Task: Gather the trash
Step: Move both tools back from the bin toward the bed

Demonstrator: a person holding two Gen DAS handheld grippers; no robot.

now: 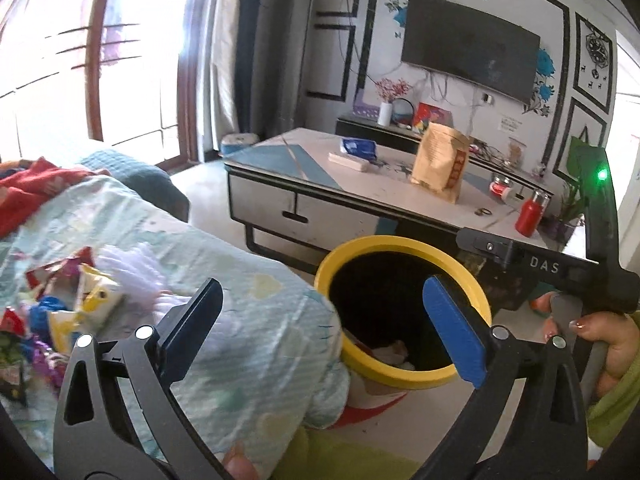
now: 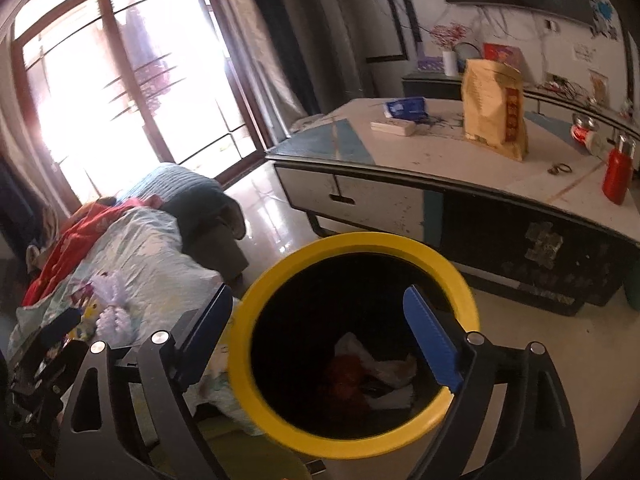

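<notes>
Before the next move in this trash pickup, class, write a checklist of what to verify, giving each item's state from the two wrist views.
1. Left gripper open and holding nothing: ok.
2. Right gripper open and holding nothing: ok.
3. Yellow-rimmed bin has its mouth uncovered, with room above the trash already inside: ok.
4. Pile of wrappers on the patterned bedcover in view of the left gripper: ok.
5. Wrappers lying separate enough to pinch one: cannot tell, blurred.
6. All trash collected: not ok, the wrappers remain on the bedcover.

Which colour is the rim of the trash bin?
The rim of the trash bin is yellow and its inside is black; the right wrist view shows it best.
</notes>
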